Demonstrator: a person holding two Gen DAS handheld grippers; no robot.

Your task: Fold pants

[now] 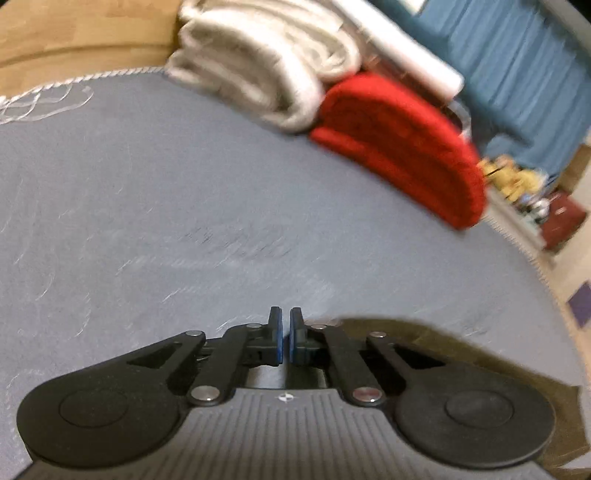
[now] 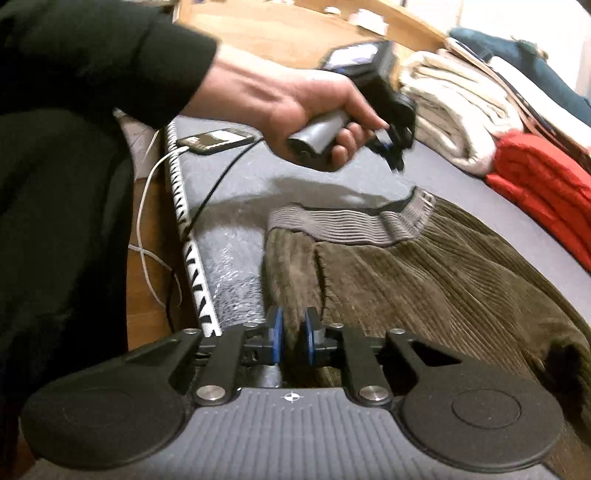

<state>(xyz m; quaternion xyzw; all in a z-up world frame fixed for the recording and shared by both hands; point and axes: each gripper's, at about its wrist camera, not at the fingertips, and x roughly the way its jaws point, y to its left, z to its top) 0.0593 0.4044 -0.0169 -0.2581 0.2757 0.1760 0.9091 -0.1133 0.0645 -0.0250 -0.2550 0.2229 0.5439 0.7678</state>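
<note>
Brown corduroy pants [image 2: 424, 280] lie on the grey bed [image 2: 236, 192], their grey ribbed waistband [image 2: 354, 225] toward the far side. My right gripper [image 2: 293, 332] is shut on a fold of the pants' near edge. My left gripper [image 1: 285, 332] is nearly shut with nothing between its pads, held above the bed; a corner of the pants [image 1: 480, 354] shows under its right side. In the right wrist view the left gripper [image 2: 395, 147] hangs in a hand above the waistband.
A folded red towel [image 1: 402, 147] and folded white blankets [image 1: 266, 62] lie at the bed's far edge. A phone [image 2: 216, 141] with cables lies near the bed's left edge. A wooden floor [image 2: 258, 26] lies beyond.
</note>
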